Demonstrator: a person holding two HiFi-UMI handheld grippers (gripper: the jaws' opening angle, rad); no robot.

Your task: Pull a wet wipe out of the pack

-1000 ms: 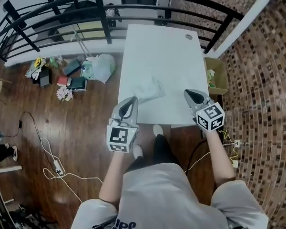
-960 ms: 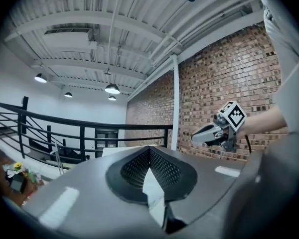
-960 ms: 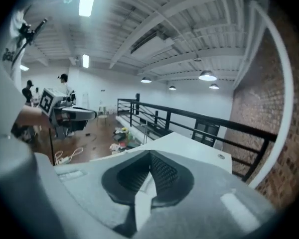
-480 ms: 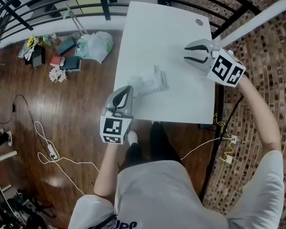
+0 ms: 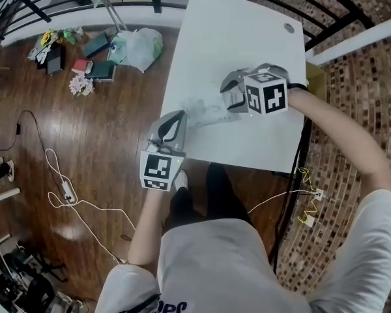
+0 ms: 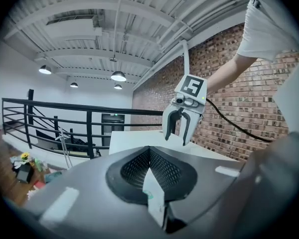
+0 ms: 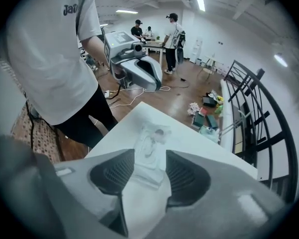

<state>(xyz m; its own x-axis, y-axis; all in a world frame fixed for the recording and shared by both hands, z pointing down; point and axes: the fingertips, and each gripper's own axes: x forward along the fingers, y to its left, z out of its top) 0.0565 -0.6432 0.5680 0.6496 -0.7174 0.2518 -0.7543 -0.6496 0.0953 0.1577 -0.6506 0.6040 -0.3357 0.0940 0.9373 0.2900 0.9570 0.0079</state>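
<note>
The wet wipe pack (image 5: 203, 112), translucent and crinkled, lies on the white table (image 5: 247, 38) near its front left. My left gripper (image 5: 171, 130) rests at the pack's near-left end. In the left gripper view it (image 6: 152, 183) is shut on a thin white flap (image 6: 155, 199) with a green spot, seemingly the pack's edge. My right gripper (image 5: 231, 98) points steeply down over the pack's right end, its jaws opening. In the right gripper view the pack (image 7: 152, 142) shows in the gap of that gripper (image 7: 149, 166), untouched by the pads.
A black railing (image 5: 45, 2) runs behind the table. On the wooden floor to the left lie a plastic bag (image 5: 138, 47), books (image 5: 98, 67) and cables (image 5: 65, 191). The brick wall (image 5: 352, 90) is on the right. People (image 7: 173, 34) stand far off.
My right gripper swung from the table's front right, up past the far right, to above the pack, rolled to point down and opened its jaws. My left gripper sank slightly, still shut.
</note>
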